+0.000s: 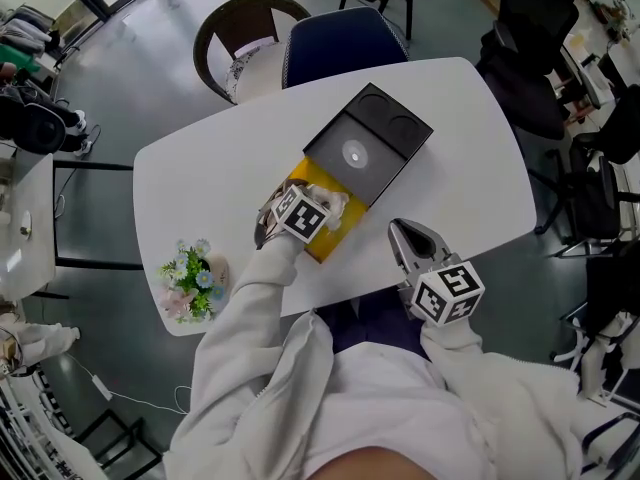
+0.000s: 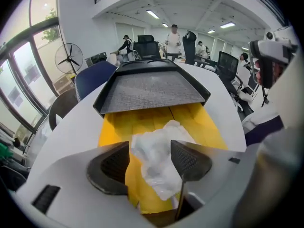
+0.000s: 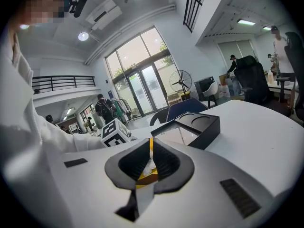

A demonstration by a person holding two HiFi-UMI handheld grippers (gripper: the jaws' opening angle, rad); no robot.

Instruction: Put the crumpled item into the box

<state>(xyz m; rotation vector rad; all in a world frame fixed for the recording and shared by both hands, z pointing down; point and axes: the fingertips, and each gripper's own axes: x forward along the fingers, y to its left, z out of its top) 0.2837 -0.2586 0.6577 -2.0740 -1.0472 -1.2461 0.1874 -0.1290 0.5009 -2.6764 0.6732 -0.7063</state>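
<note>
Now | I hold left gripper point(image 2: 151, 163) jaws apart, right gripper point(image 3: 151, 164) jaws together | risk: crumpled item point(image 2: 159, 141), centre frame, may cling to a pad and leave box point(image 2: 118, 125).

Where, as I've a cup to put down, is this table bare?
Bare: the table's right end beyond the black box, and its left stretch between box and flowers. Crowded: the near middle edge, with yellow tray, crumpled wad, left gripper, right gripper.
</note>
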